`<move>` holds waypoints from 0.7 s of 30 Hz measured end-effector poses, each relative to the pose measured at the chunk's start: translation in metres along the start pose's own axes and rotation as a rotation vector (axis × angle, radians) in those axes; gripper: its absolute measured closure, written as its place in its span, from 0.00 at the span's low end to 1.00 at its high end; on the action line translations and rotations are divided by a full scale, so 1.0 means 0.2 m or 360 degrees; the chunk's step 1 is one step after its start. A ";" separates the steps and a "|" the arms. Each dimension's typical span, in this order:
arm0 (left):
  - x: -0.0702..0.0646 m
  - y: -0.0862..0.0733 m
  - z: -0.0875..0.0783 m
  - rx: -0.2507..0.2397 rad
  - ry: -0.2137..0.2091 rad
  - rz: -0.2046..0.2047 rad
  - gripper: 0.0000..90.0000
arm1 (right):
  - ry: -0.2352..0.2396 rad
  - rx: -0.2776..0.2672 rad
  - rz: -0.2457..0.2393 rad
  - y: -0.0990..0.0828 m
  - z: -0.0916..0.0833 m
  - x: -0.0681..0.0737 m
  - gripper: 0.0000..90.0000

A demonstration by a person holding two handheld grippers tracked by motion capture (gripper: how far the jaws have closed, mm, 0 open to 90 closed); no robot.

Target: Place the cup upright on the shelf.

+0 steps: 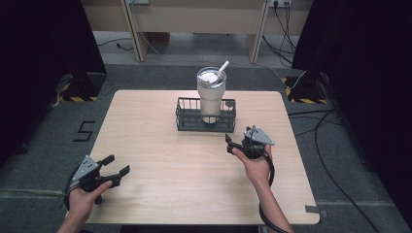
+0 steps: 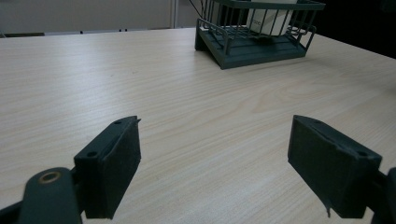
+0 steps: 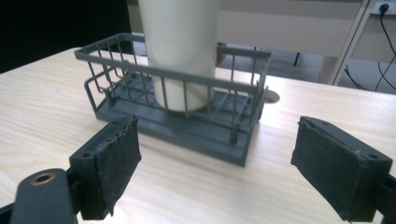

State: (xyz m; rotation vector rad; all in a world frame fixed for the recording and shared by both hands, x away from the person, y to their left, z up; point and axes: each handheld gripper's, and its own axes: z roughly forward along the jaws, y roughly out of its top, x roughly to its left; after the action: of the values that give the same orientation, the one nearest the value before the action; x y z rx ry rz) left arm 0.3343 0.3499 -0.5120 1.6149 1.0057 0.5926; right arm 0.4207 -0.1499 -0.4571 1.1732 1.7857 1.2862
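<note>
The tumbler [image 3: 180, 51] stands in the basket [image 3: 187, 126] just ahead of the right gripper [image 3: 215, 154], jaws wide.

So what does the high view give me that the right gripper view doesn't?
High view alone: the tumbler's lid and straw, both hands, the left gripper open near the table's front left. Right gripper view alone: the right gripper open, close to the wire basket's bars. Both: the cream tumbler upright in the basket on the wooden table.
</note>
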 end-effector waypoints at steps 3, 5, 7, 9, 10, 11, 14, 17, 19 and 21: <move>0.00 0.00 0.00 -0.0001 0.0001 0.0000 0.19 | -0.0003 0.0000 0.0009 -0.03 -0.04 -0.01 0.17; 0.00 0.00 0.00 0.0000 0.0002 0.0000 0.18 | -0.0008 -0.0003 0.0004 -0.05 -0.06 -0.01 0.17; 0.00 0.00 0.00 0.0000 0.0002 -0.0002 0.19 | -0.0009 -0.0007 0.0001 -0.07 -0.09 -0.01 0.17; 0.00 0.00 0.00 0.0001 0.0003 -0.0002 0.19 | -0.0017 -0.0011 -0.0005 -0.08 -0.12 -0.02 0.17; 0.00 0.00 0.00 0.0001 0.0004 -0.0003 0.18 | -0.0018 -0.0011 -0.0008 -0.09 -0.12 -0.02 0.17; 0.00 0.00 0.00 0.0001 0.0004 -0.0004 0.19 | -0.0008 -0.0007 0.0001 -0.10 -0.13 -0.02 0.17; 0.00 0.00 0.00 0.0003 0.0004 -0.0003 0.19 | -0.0008 0.0000 -0.0003 -0.13 -0.17 -0.01 0.17; 0.00 0.00 0.00 0.0006 0.0005 0.0000 0.19 | -0.0011 0.0002 -0.0011 -0.15 -0.21 -0.01 0.17; 0.00 0.00 0.00 0.0002 0.0004 -0.0005 0.19 | -0.0014 0.0004 -0.0015 -0.16 -0.23 -0.01 0.17; 0.00 0.00 0.01 0.0002 0.0003 -0.0004 0.18 | -0.0016 0.0003 -0.0011 -0.16 -0.24 -0.01 0.17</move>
State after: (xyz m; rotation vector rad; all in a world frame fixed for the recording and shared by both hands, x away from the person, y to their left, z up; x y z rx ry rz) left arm 0.3346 0.3487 -0.5126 1.6147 1.0092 0.5918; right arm 0.3698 -0.1752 -0.4723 1.1715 1.7825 1.2731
